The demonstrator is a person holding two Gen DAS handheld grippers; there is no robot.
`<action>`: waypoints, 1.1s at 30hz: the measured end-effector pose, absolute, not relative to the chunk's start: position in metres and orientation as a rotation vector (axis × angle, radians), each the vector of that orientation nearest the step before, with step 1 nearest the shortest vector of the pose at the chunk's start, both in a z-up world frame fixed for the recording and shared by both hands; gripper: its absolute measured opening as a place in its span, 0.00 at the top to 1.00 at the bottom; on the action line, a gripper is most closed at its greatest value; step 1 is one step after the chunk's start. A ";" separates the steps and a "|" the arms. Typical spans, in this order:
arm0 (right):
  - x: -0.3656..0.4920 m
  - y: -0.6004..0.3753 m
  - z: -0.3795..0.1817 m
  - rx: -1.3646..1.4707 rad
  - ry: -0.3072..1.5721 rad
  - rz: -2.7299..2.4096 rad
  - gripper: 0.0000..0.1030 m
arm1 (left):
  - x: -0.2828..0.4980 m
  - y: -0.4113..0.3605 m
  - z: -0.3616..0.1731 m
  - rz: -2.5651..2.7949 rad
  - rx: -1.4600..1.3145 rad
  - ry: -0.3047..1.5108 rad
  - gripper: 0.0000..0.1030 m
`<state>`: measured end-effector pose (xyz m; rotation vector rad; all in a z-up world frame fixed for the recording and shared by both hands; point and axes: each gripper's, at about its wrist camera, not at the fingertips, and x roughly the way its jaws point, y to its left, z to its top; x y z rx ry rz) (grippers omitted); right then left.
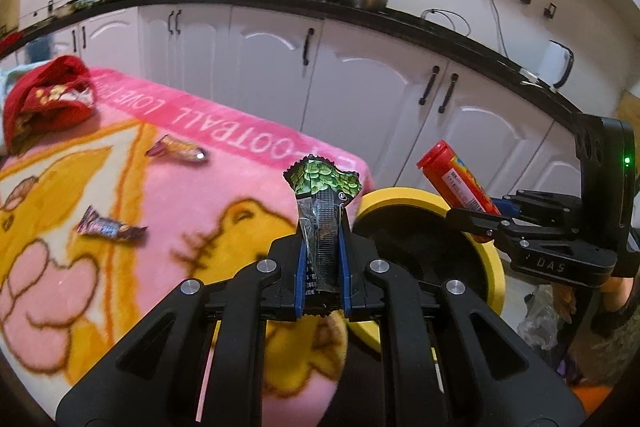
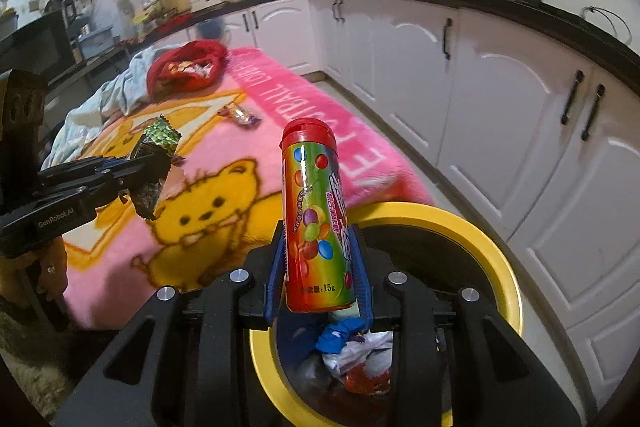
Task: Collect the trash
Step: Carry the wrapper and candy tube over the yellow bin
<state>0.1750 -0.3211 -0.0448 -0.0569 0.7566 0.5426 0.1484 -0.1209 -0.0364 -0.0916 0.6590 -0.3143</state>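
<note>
Left gripper (image 1: 324, 259) clamped on a green wrapper (image 1: 324, 195), pinched low, top flaring above the pads. Right gripper (image 2: 320, 267) closed around a candy tube (image 2: 314, 215), red cap up, tube nearly upright. Both loads poised at the yellow bin (image 2: 496, 251), just off the corner of the pink blanket (image 1: 132, 187).

Tube hanging right above the bin mouth in the right wrist view, crumpled trash visible below. Good spot: open there and let it fall straight in, clear of the rim. Worth tipping the tube slightly inward first, since a round tube could bounce off the yellow lip and roll across the floor.

Wrapper not quite over the opening, judging from the left wrist view; bin rim showing just beyond and to the right. Best carried further over the dark centre before letting go, because light foil drifts.

Two more wrappers (image 1: 110, 229) lying on the blanket, plus a red bag (image 1: 48, 99) at the far end.
</note>
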 end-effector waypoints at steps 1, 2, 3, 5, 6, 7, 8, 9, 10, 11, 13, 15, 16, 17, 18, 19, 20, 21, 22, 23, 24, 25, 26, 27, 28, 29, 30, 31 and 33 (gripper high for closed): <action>0.174 -0.326 -0.045 -0.051 0.755 0.531 0.72 | 0.149 -0.125 -0.035 -0.321 -0.086 0.655 0.93; 0.173 -0.329 -0.045 -0.048 0.754 0.525 0.72 | 0.149 -0.129 -0.034 -0.329 -0.082 0.652 0.93; 0.171 -0.333 -0.045 -0.044 0.753 0.518 0.72 | 0.150 -0.132 -0.034 -0.333 -0.077 0.651 0.93; 0.170 -0.339 -0.046 -0.033 0.750 0.504 0.72 | 0.151 -0.138 -0.032 -0.343 -0.069 0.646 0.93; 0.169 -0.343 -0.046 -0.029 0.748 0.497 0.72 | 0.152 -0.142 -0.032 -0.349 -0.064 0.645 0.93; 0.167 -0.346 -0.046 -0.025 0.747 0.493 0.72 | 0.153 -0.146 -0.031 -0.355 -0.059 0.643 0.93; 0.167 -0.349 -0.046 -0.020 0.745 0.485 0.72 | 0.152 -0.148 -0.031 -0.359 -0.055 0.641 0.93; 0.166 -0.352 -0.046 -0.015 0.744 0.479 0.72 | 0.153 -0.153 -0.031 -0.366 -0.048 0.639 0.93; 0.164 -0.355 -0.047 -0.009 0.742 0.474 0.72 | 0.154 -0.156 -0.030 -0.371 -0.044 0.638 0.93; 0.163 -0.357 -0.047 -0.006 0.742 0.469 0.72 | 0.154 -0.159 -0.030 -0.377 -0.039 0.638 0.93; 0.161 -0.362 -0.048 0.002 0.743 0.460 0.72 | 0.155 -0.164 -0.031 -0.387 -0.033 0.638 0.93; 0.158 -0.366 -0.049 0.003 0.744 0.450 0.72 | 0.157 -0.170 -0.032 -0.398 -0.028 0.640 0.93; 0.157 -0.368 -0.050 0.005 0.746 0.447 0.72 | 0.157 -0.173 -0.032 -0.403 -0.025 0.641 0.93; 0.157 -0.371 -0.051 0.009 0.749 0.442 0.72 | 0.159 -0.177 -0.033 -0.408 -0.021 0.642 0.92; 0.156 -0.373 -0.052 0.012 0.752 0.438 0.72 | 0.159 -0.179 -0.033 -0.411 -0.019 0.643 0.92; 0.155 -0.376 -0.054 0.015 0.754 0.434 0.72 | 0.160 -0.182 -0.034 -0.415 -0.018 0.644 0.92; 0.154 -0.378 -0.056 0.018 0.760 0.430 0.72 | 0.161 -0.184 -0.034 -0.421 -0.017 0.646 0.92; 0.155 -0.379 -0.057 0.019 0.763 0.427 0.72 | 0.163 -0.188 -0.035 -0.427 -0.015 0.649 0.92; 0.154 -0.381 -0.059 0.023 0.767 0.422 0.72 | 0.164 -0.191 -0.036 -0.432 -0.012 0.651 0.92; 0.154 -0.383 -0.060 0.025 0.771 0.420 0.72 | 0.165 -0.193 -0.037 -0.435 -0.010 0.653 0.92; 0.154 -0.385 -0.062 0.028 0.774 0.416 0.72 | 0.167 -0.195 -0.037 -0.440 -0.008 0.655 0.92; 0.153 -0.387 -0.064 0.030 0.778 0.411 0.72 | 0.168 -0.197 -0.038 -0.444 -0.006 0.658 0.92; 0.153 -0.388 -0.065 0.032 0.781 0.409 0.72 | 0.168 -0.200 -0.039 -0.448 -0.004 0.660 0.92; 0.153 -0.389 -0.067 0.031 0.786 0.405 0.72 | 0.170 -0.202 -0.040 -0.452 -0.002 0.663 0.92; 0.153 -0.389 -0.069 0.028 0.791 0.401 0.72 | 0.170 -0.205 -0.041 -0.458 -0.002 0.666 0.92; 0.153 -0.390 -0.071 0.028 0.793 0.399 0.72 | 0.171 -0.206 -0.042 -0.461 -0.001 0.667 0.92; 0.153 -0.390 -0.073 0.030 0.797 0.398 0.72 | 0.172 -0.209 -0.043 -0.465 0.002 0.670 0.92; 0.153 -0.391 -0.074 0.033 0.801 0.397 0.72 | 0.173 -0.209 -0.044 -0.468 0.002 0.671 0.92; 0.153 -0.393 -0.078 0.039 0.809 0.393 0.72 | 0.174 -0.212 -0.045 -0.475 -0.002 0.676 0.92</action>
